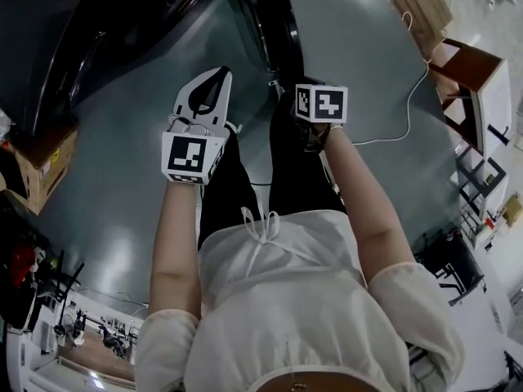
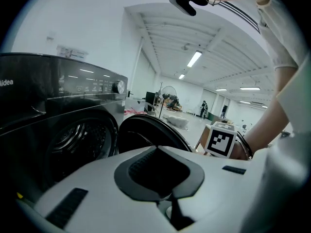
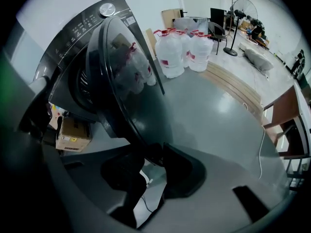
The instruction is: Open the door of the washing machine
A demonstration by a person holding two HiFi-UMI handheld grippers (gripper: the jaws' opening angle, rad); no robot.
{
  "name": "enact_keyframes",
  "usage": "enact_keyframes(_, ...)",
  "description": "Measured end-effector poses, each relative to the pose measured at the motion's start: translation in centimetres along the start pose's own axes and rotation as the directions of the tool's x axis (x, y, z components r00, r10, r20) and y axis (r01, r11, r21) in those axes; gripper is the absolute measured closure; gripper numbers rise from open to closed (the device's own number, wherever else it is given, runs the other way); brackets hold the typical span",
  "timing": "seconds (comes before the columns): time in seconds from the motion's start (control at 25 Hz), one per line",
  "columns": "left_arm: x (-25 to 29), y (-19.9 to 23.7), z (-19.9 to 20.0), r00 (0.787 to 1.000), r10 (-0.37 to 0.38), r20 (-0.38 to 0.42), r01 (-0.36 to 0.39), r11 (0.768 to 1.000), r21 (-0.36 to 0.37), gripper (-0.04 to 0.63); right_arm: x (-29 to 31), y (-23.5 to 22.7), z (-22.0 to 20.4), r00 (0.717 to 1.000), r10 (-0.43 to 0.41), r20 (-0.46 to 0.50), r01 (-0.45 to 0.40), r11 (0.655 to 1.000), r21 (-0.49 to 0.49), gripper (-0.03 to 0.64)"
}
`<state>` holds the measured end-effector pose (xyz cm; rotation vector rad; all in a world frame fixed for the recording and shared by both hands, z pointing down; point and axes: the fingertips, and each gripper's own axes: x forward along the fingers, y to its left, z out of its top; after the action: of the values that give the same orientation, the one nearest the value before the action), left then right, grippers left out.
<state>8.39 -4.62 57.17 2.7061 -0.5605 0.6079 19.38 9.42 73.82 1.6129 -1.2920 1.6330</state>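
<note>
1. Right gripper (image 3: 153,155): jaws a little apart, with the lower edge of the washing machine door (image 3: 127,84) between the tips. The edge sits against one jaw and a sliver of floor shows at the other, so the gripper is not clamped.
2. Left gripper (image 1: 217,80): jaws together, nothing between them. It points forward at a shallow down-tilt towards the washing machine (image 2: 58,110).
3. In the head view the left gripper shows lengthwise. The right one shows mostly as its marker cube (image 1: 321,104) seen from above, so it points steeply down.
4. Both forearms reach forward and down from the body, side by side. The left forearm (image 1: 176,243) is at that view's left and the right forearm (image 1: 368,198) at its right.
5. The hands are near each other but apart, over the person's dark trousers.
6. The door is swung well out from the machine front and the drum opening (image 2: 77,140) is exposed. The door stands between the machine and the right gripper, just ahead of both grippers.
7. The machine's control panel and knob (image 3: 107,8) are along its top.
8. Grey floor (image 1: 368,72) lies below, with a white cable (image 1: 392,137) running across it.
9. Farther out: a cardboard box (image 3: 73,132) on the floor beside the machine, water bottles (image 3: 187,52) behind the door and a standing fan (image 3: 243,6) beyond them.
</note>
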Motion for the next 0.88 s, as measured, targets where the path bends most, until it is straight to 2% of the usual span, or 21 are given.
enact_keyframes(0.48, 9.8, -5.3, 1.3, 1.000, -0.008, -0.022, 0.008, 1.000, 0.007, 0.574, -2.3, -11.4, 4.9, 0.999, -0.015, 0.034, 0.021, 0.986, -0.163, 0.496)
enact_keyframes(0.72, 13.4, -8.4, 1.7, 1.000, -0.012, -0.024, 0.011, 0.999, -0.032, 0.574, -3.4, -15.8, 7.8, 0.997, -0.029, 0.071, 0.043, 0.978, -0.206, 0.489)
enact_keyframes(0.88, 15.4, -9.5, 1.5, 0.999, -0.024, -0.040, 0.023, 0.999, -0.028, 0.574, -3.6, -17.9, 9.5, 0.996, -0.023, 0.086, 0.042, 0.975, -0.220, 0.491)
